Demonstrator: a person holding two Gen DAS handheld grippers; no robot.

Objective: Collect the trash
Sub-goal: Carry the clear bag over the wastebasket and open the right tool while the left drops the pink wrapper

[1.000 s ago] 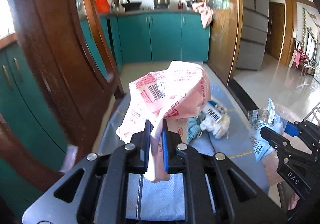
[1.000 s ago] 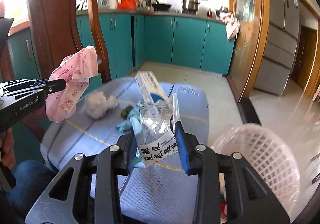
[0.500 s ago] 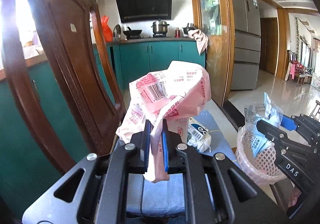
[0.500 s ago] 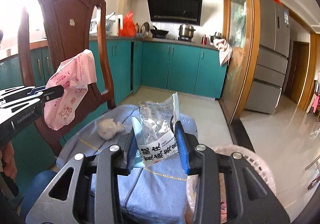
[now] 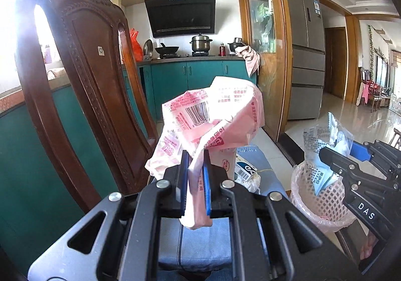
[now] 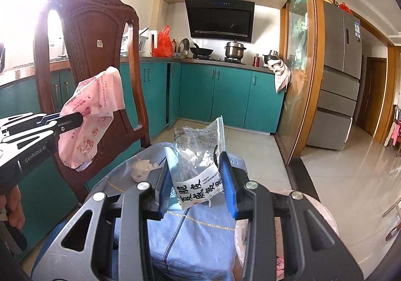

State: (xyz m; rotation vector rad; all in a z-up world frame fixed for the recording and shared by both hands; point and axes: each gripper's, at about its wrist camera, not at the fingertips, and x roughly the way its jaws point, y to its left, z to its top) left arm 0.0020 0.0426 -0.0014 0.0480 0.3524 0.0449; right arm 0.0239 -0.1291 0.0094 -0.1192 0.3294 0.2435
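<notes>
In the lower centre of the left wrist view, the left gripper (image 5: pixel 195 187) is seen clamped on a crumpled pink wrapper (image 5: pixel 213 120), which is pinched between the two blue pads and rises above them toward the middle of the frame. In the right wrist view the same arrangement is repeated: the right gripper (image 6: pixel 198 180) is closed on a clear snack bag (image 6: pixel 198 155) with black characters on a white label, and the bag is held upright between the pads.

Just beyond the grippers a blue cloth (image 6: pixel 198 238) is spread. On it a white crumpled tissue (image 6: pixel 140 169) and a small barcoded packet (image 5: pixel 244 171) are left lying, so more trash is judged to remain.

The relation that matters is found at the right side. In the left wrist view the pink mesh waste basket (image 5: pixel 323 202) is placed at the lower right of the frame, and the snack bag is hanging directly over its rim, perhaps already partly inside. The right gripper is therefore the nearer one, and a release there is judged to be the coming move. The pink wrapper is well apart from the basket, to the left of it, so it must be carried to the right.

Farther back, a carved wooden chair (image 5: pixel 82 75) is standing at the left, and teal kitchen cabinets (image 6: pixel 225 95) are seen behind.
</notes>
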